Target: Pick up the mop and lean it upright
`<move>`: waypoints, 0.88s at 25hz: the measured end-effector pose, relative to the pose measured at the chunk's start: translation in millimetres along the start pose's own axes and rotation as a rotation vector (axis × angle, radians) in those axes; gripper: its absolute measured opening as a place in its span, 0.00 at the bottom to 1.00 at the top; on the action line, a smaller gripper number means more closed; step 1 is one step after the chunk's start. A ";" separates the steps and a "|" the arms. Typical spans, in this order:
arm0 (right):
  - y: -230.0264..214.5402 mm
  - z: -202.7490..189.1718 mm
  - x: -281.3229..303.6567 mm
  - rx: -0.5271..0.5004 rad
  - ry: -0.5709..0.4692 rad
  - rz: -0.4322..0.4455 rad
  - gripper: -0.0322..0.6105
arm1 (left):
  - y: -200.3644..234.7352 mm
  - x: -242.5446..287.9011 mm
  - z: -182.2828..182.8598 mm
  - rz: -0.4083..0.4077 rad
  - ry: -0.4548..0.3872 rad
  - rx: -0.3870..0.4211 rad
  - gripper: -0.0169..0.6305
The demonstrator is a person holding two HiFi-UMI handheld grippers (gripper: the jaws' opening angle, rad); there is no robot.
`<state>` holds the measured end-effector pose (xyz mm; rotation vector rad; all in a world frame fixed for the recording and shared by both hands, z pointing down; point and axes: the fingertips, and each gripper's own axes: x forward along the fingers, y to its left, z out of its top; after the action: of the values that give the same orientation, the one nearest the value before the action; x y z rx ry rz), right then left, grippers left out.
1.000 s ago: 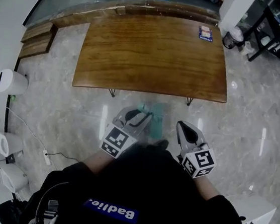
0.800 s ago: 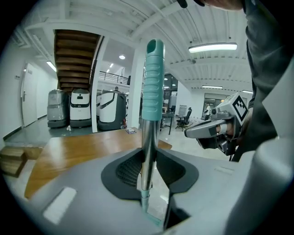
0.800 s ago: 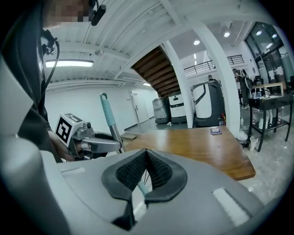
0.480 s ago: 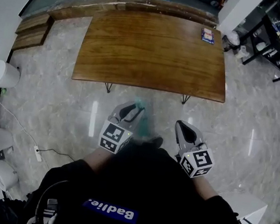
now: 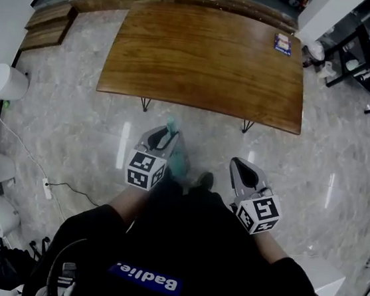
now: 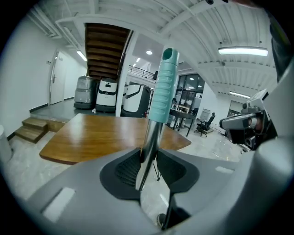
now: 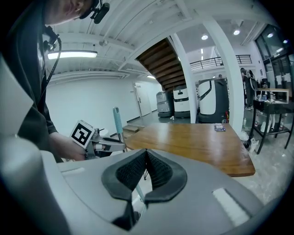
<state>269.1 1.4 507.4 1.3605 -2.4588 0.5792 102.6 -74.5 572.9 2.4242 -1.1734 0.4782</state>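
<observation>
Mop (image 6: pixel 164 87): close to upright, over the floor (image 5: pixel 92 139) just off the table's (image 5: pixel 210 53) near edge, left of its middle. It has a teal grip on top and a bare metal shaft below.

Left claw (image 5: pixel 162 136): clamped on the shaft just under the teal grip, with both pads touching it. We note its jaws have just been easing apart, with the shaft between them.

The mop's lower end is a teal blur under that claw in the head view. We cannot tell whether it touches the floor.

Right claw (image 7: pixel 146 158): closed, pads meeting, holding nothing, well apart from the mop on its right.

Small packet (image 5: pixel 284 43): on the table's far right corner.
</observation>
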 end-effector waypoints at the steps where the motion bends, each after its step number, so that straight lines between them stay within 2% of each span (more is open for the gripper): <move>1: -3.5 -1.9 -1.2 0.003 0.004 0.005 0.06 | 1.1 0.5 -4.6 0.015 0.008 -0.021 0.23; 7: -28.1 -11.0 -9.0 0.016 0.024 0.033 0.06 | -7.8 14.9 -29.1 0.066 0.064 -0.129 0.24; 12: -53.9 -16.9 -21.3 0.030 0.025 0.021 0.06 | -12.1 34.2 -30.4 0.093 0.070 -0.196 0.24; 17: -76.9 -21.6 -33.8 0.042 0.034 -0.009 0.06 | -15.4 60.9 -32.5 0.103 0.103 -0.208 0.24; 22: -93.5 -19.4 -46.0 0.046 0.026 -0.048 0.06 | -47.3 89.2 -30.0 0.030 0.126 -0.170 0.24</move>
<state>373.6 -0.1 525.1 1.4162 -2.4000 0.6412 189.0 -91.8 630.6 2.2025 -1.1495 0.5108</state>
